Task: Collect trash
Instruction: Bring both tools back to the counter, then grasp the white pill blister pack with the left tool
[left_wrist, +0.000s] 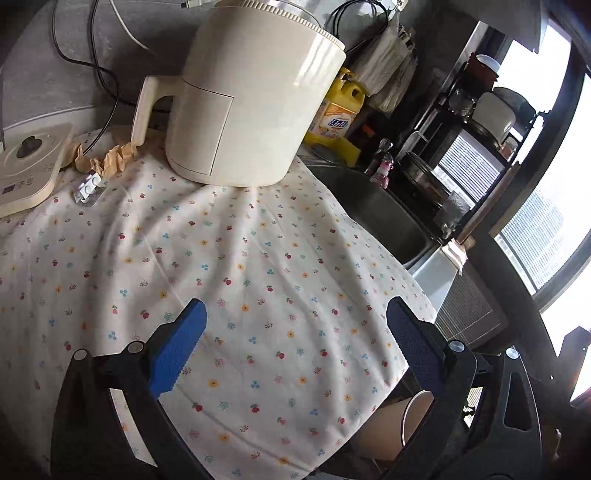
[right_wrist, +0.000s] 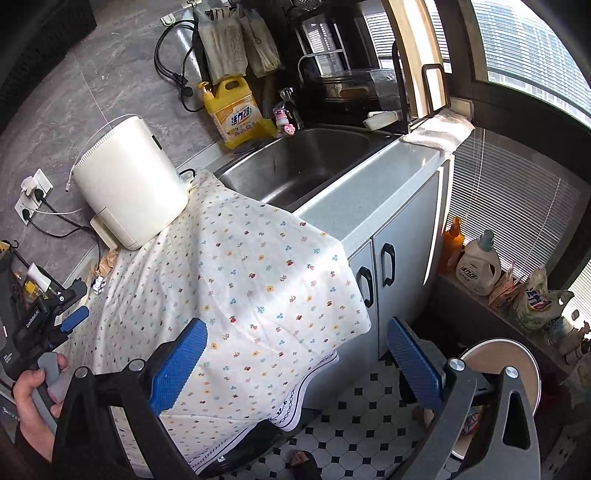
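only the left wrist view shows crumpled paper (left_wrist: 110, 159); both tongs (left_wrist: 295, 325) (right_wrist: 295, 343) gape empty.

Two wrist views, both tilted down over the cloth-covered table

From the left tool (left_wrist: 295, 325) we look along its two blue fingers, low and close over the flowered cloth (left_wrist: 258, 277), facing the cream appliance (left_wrist: 243, 99) at the table's far edge, with the sink (left_wrist: 380, 218) at right. From the right tool (right_wrist: 295, 343) we look from higher and further back, off the table's near corner, taking in the cloth's hanging edge, the cupboard doors (right_wrist: 373, 273), the tiled floor (right_wrist: 354, 417) and the window. Both views share the cloth, the appliance, the sink and the yellow bottle (right_wrist: 236, 110). The right view also catches the left tool at its left edge.
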